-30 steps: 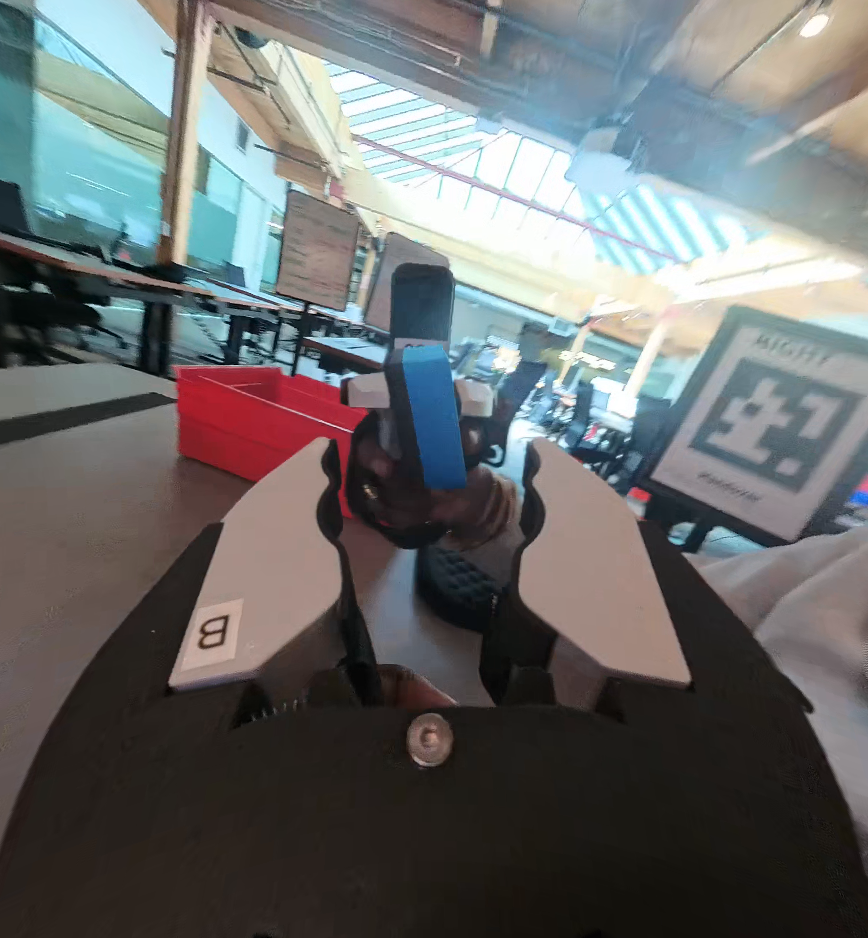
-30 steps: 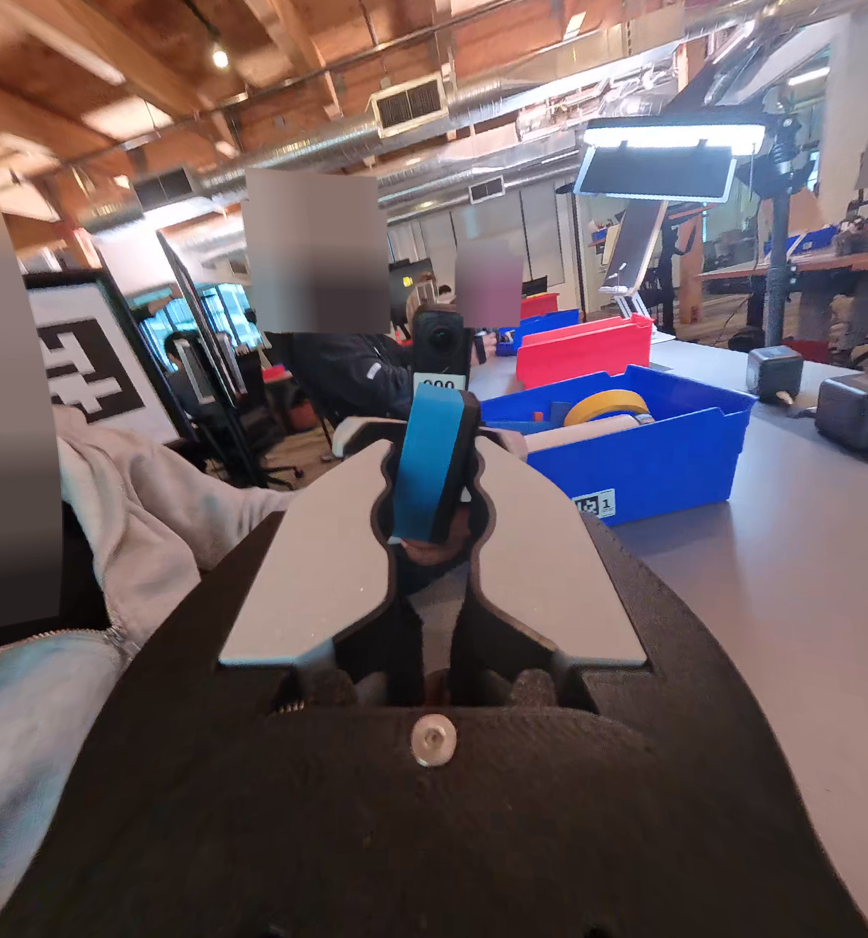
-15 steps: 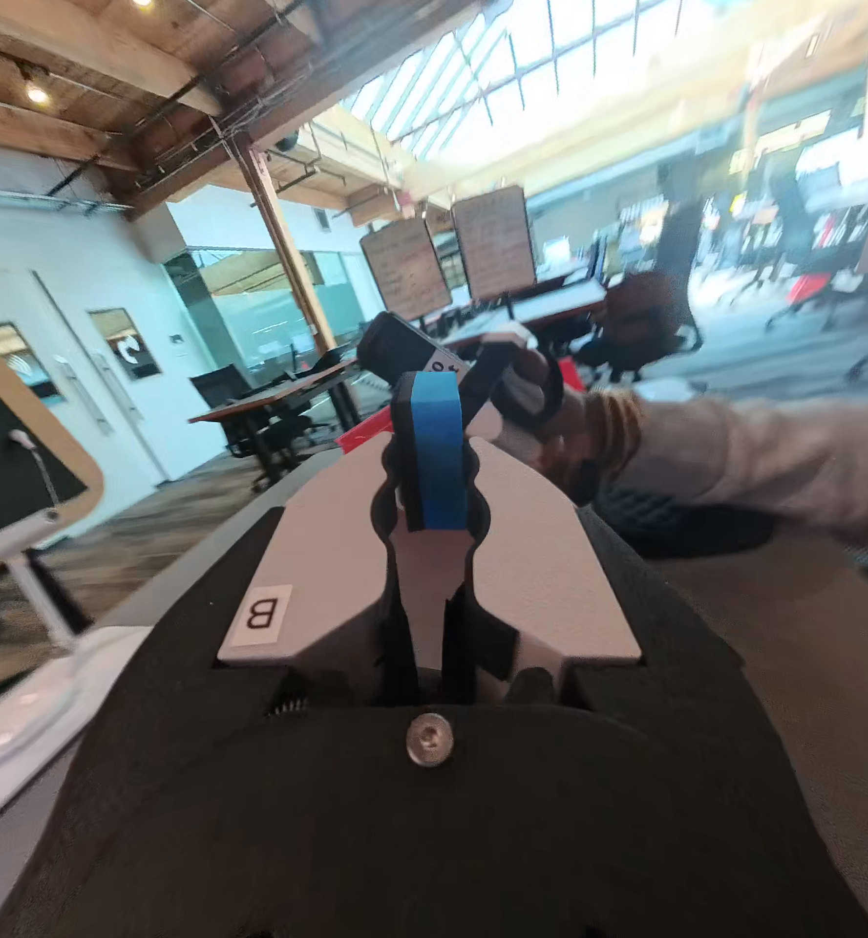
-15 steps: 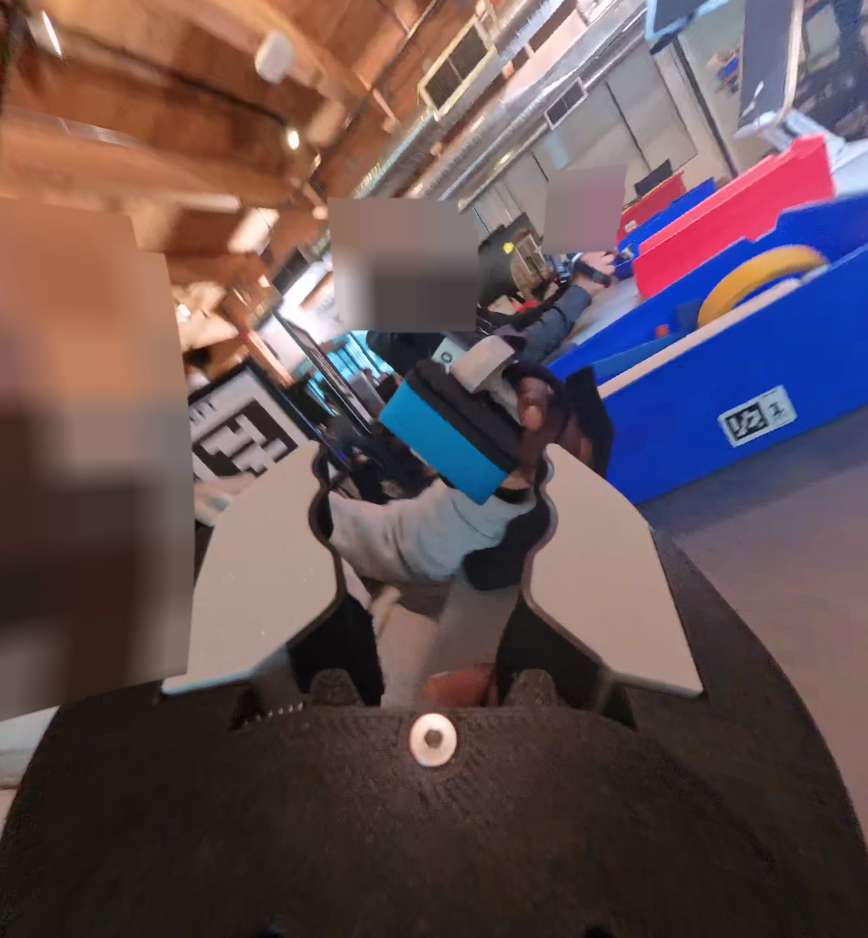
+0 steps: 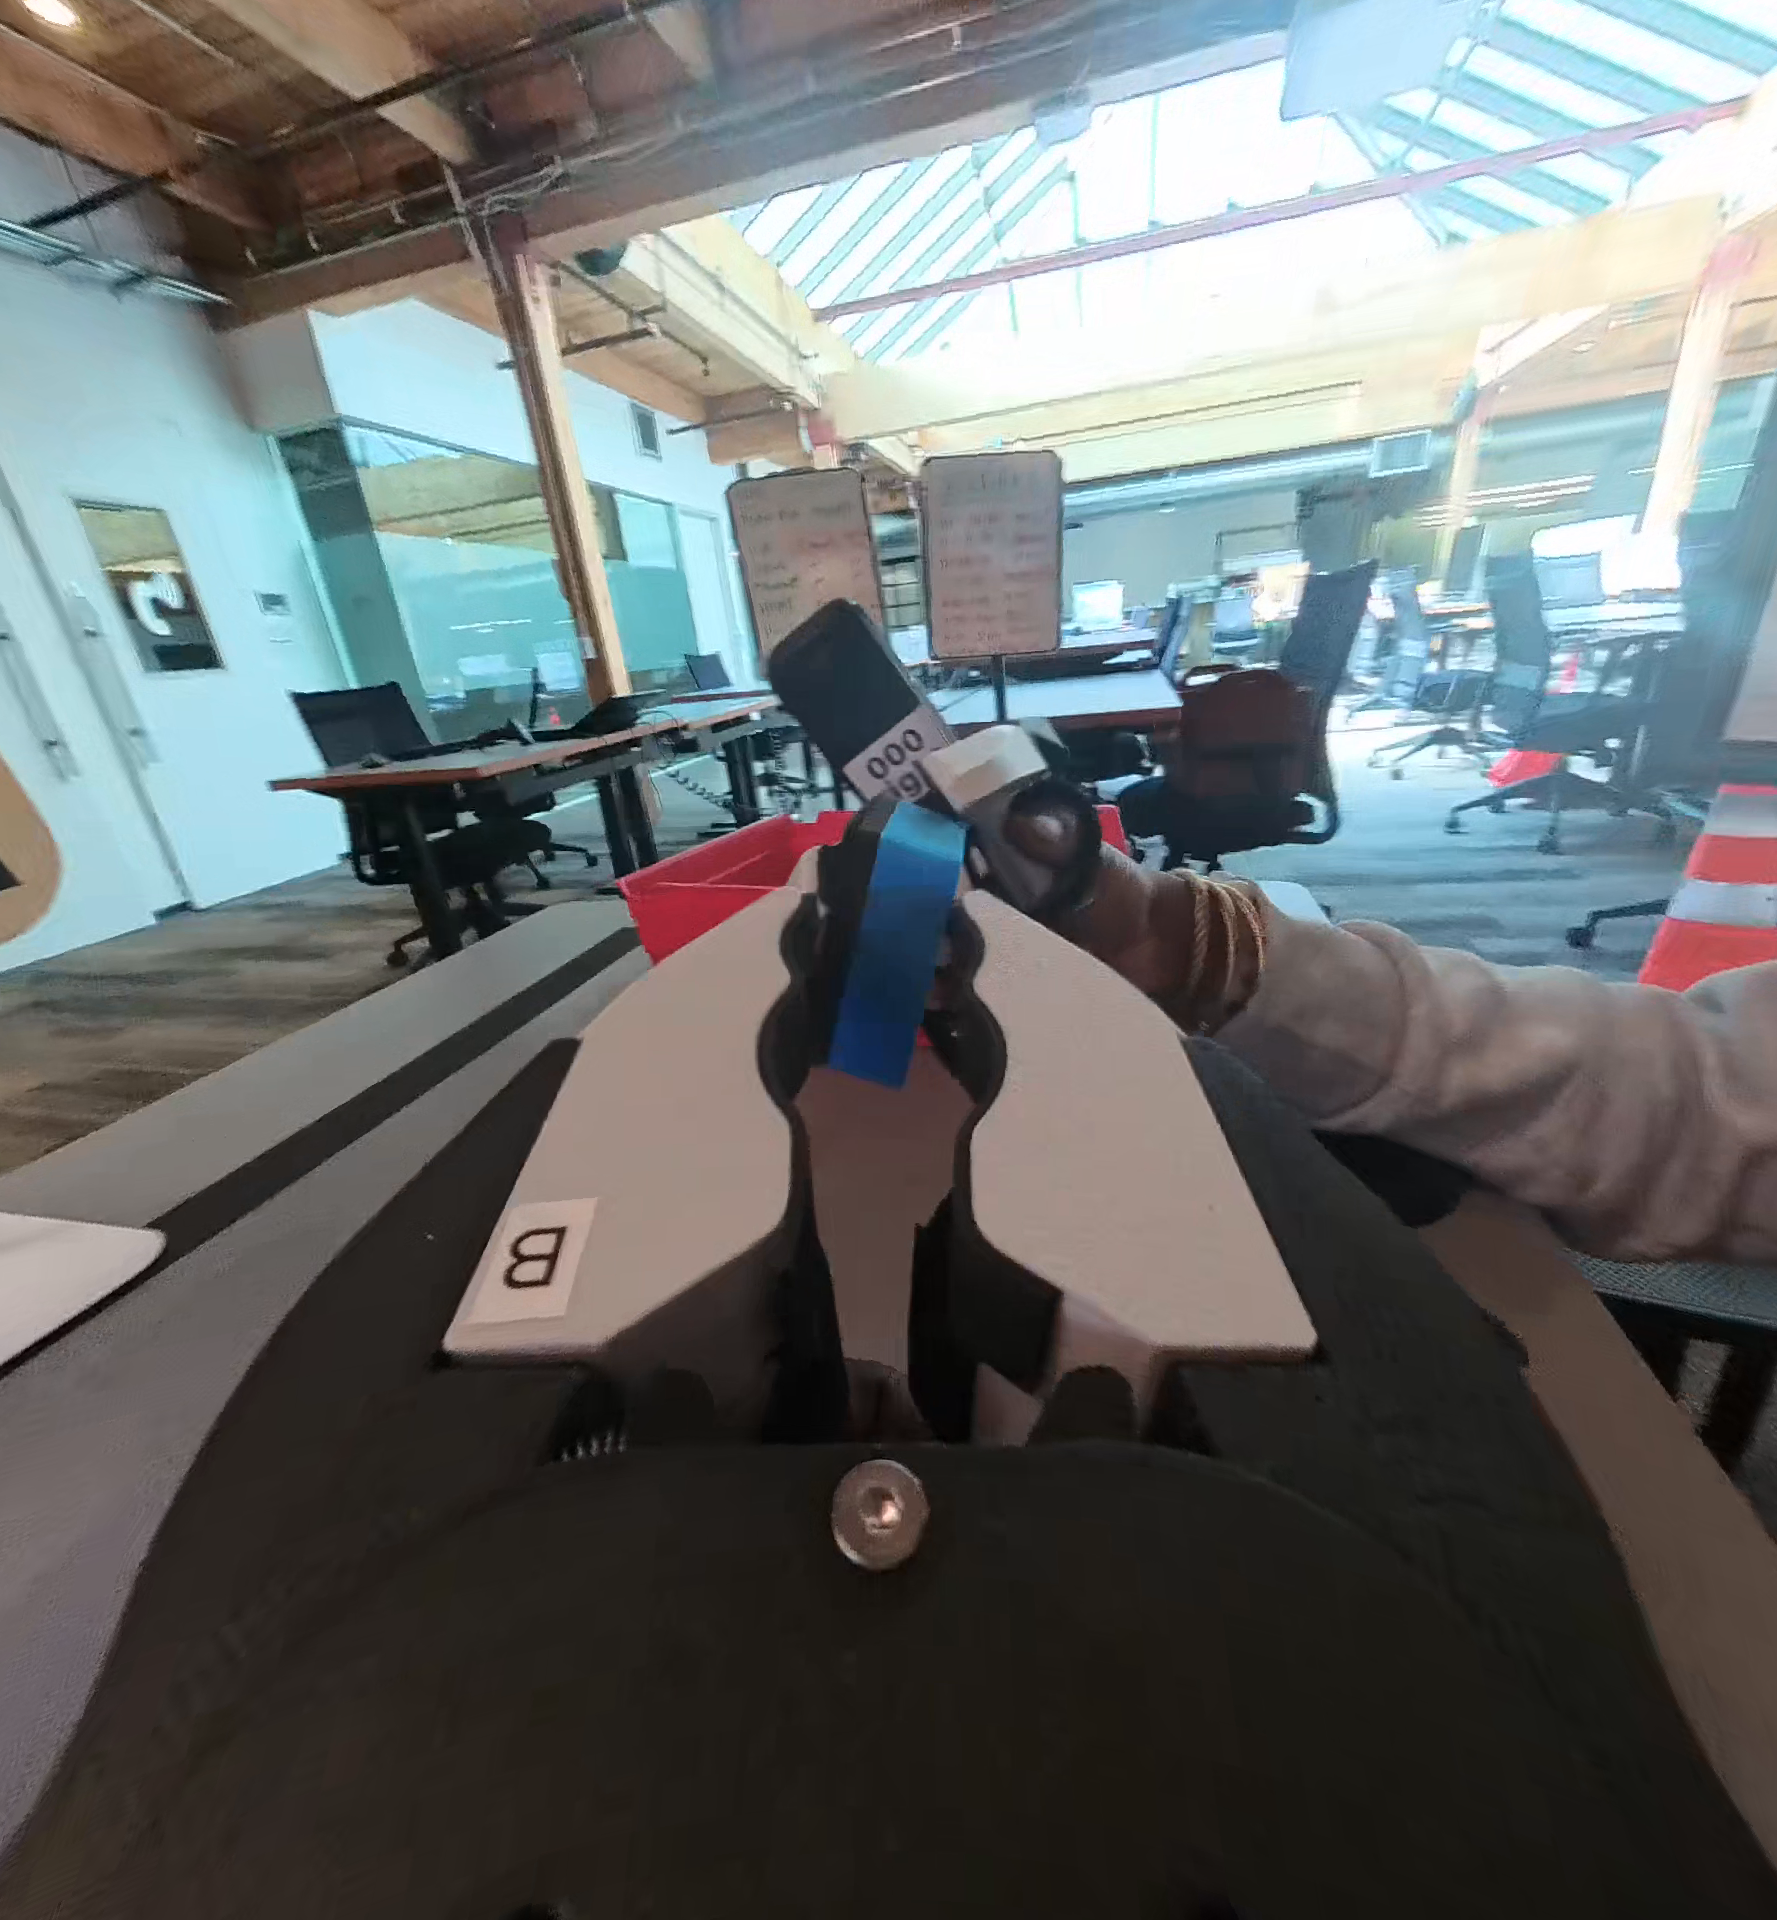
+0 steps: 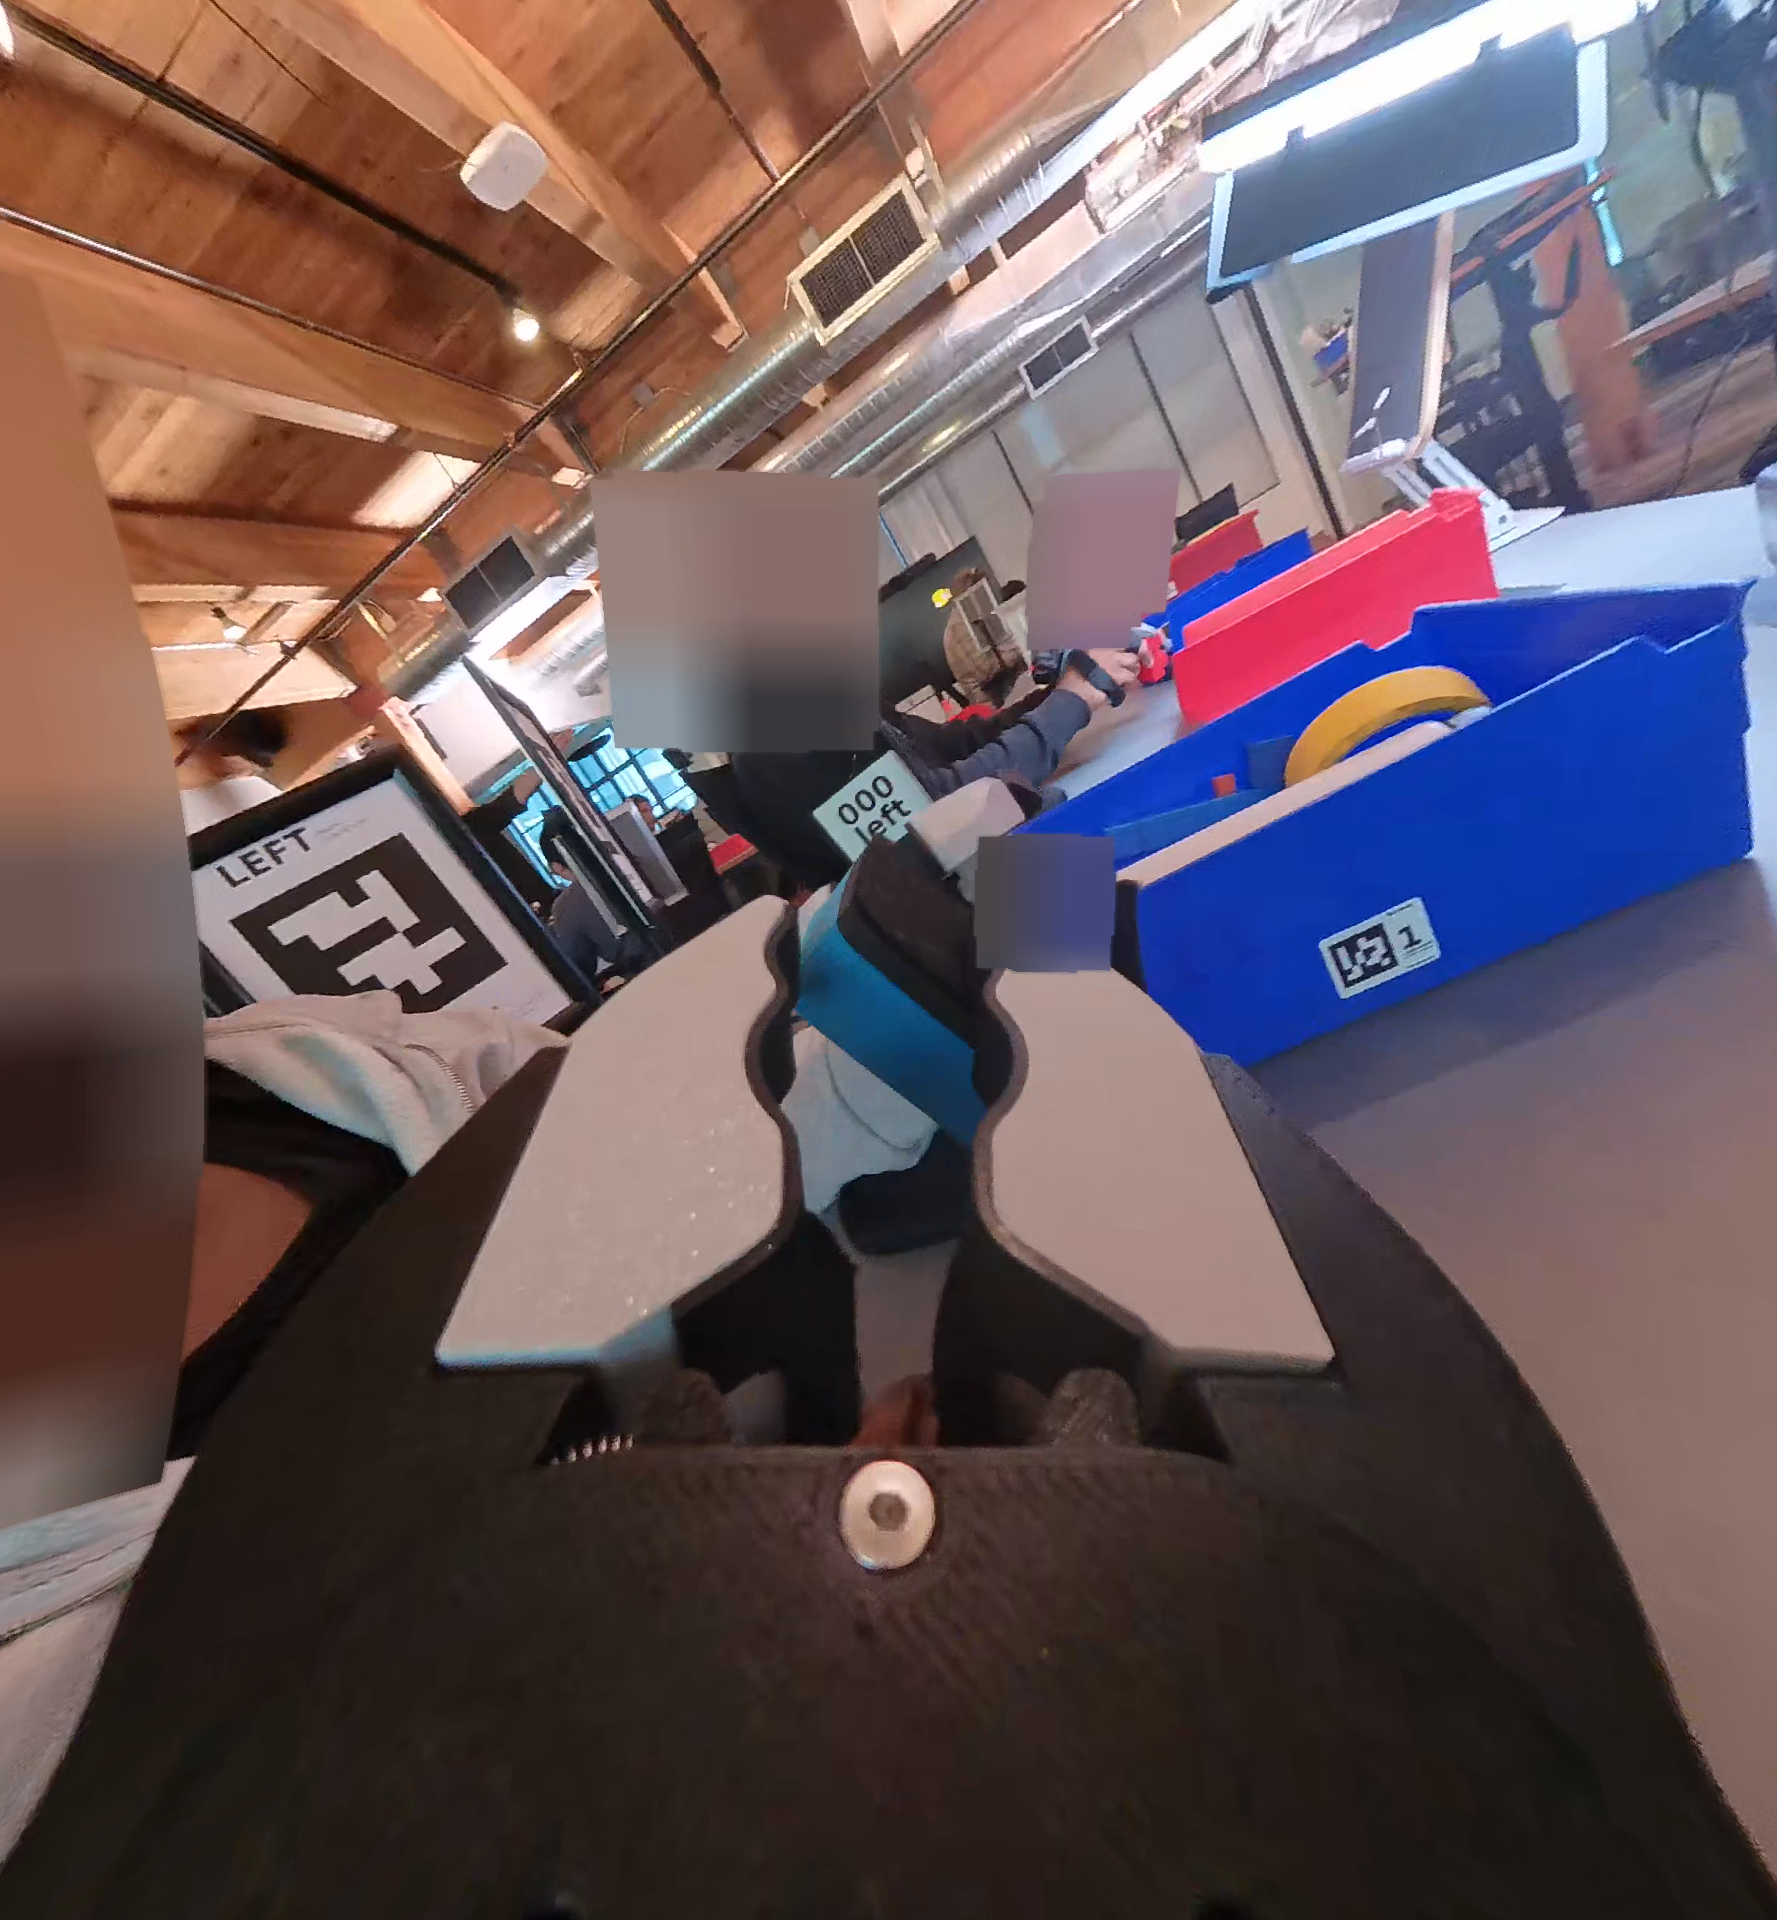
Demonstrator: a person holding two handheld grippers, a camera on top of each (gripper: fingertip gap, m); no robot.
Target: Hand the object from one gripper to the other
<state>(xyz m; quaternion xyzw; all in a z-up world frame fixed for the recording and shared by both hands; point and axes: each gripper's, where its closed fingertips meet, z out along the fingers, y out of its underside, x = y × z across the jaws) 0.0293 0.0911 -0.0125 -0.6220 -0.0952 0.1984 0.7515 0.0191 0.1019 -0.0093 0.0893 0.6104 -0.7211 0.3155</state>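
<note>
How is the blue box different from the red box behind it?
The blue box is nearer and looks bigger; the red box sits farther back. The blue box shows a yellow tape roll inside; the red box's inside is hidden. The blue box has a sticker on its side; none shows on the red box. Both rest on the grey table.

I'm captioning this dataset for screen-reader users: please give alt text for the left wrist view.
The left gripper is shut on a blue and black block, held upright above a grey table. Behind it, a sleeved hand holds the right gripper near a red bin.
</note>
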